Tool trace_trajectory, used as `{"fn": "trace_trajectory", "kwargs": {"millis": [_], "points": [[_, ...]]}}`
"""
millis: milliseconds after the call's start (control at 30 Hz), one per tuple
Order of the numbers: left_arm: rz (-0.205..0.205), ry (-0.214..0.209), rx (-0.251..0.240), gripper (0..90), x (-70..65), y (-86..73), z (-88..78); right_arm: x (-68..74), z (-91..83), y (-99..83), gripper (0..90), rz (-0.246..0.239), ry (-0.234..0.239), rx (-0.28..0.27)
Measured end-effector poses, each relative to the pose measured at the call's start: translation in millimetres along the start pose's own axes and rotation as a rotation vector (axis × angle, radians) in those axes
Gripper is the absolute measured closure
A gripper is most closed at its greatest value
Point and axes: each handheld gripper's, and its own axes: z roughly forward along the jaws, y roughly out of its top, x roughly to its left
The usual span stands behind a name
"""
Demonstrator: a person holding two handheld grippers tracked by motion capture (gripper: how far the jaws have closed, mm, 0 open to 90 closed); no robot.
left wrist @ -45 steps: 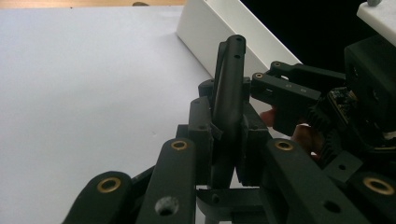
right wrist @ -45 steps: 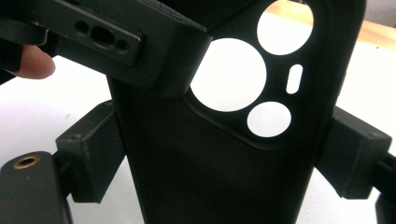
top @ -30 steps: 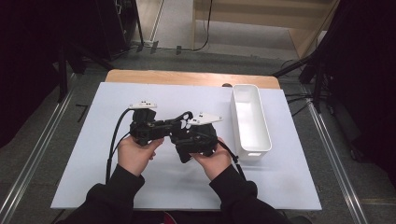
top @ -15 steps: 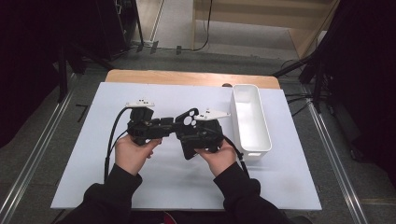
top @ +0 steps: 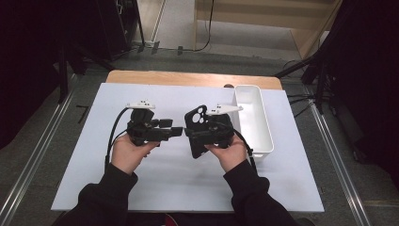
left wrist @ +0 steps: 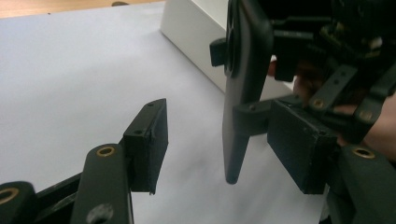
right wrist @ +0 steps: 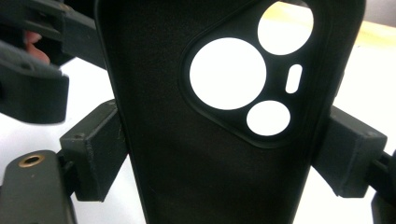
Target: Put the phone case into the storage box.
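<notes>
Two grippers are in play, and you have the black phone case (top: 198, 131) pinched across its width in your right gripper (top: 200, 134), held above the white mat (top: 94, 179) just left of the white bin (top: 263, 141). Your left gripper (top: 176, 133) sits farther left of the bin, its jaws pointing at the case; they have just been opening and now stand wide, with nothing pressed between the pads. As a judgement, the handover to the right side looks done, and what remains is carrying the case across to the bin and letting go there. From the left gripper view you get the case (left wrist: 243, 84) edge-on, upright, with the bin wall (left wrist: 187, 32) just behind it and one pad (left wrist: 156, 135) well clear of the case's near face. From the right gripper view you get what that angle hides: the case (right wrist: 187, 163) with its camera cut-outs (right wrist: 228, 73), and both pads (right wrist: 95, 144) tight against its side edges.
</notes>
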Motion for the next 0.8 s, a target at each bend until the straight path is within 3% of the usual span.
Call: {"fn": "trace_trajectory", "kwargs": {"millis": [167, 367, 500, 800], "points": [[0.026, -0.048, 0.043, 33.7, 2.8, -0.5, 0.8, -7.1, -2.9, 2.4, 12.1, -0.017, 0.048, 0.015], [0.070, -0.080, 0.054, 33.7, 5.5, -1.9, -0.9, -16.3, -9.4, 6.4, 12.1, -0.032, 0.118, 0.028], [0.063, -0.092, 0.064, 33.6, 8.3, -2.2, -3.0, -19.4, -13.0, 9.0, 12.1, -0.057, 0.163, 0.045], [0.103, -0.086, 0.093, 33.5, 14.9, -8.9, -1.7, -21.9, -17.1, 10.6, 12.0, -0.108, 0.250, 0.071]]}}
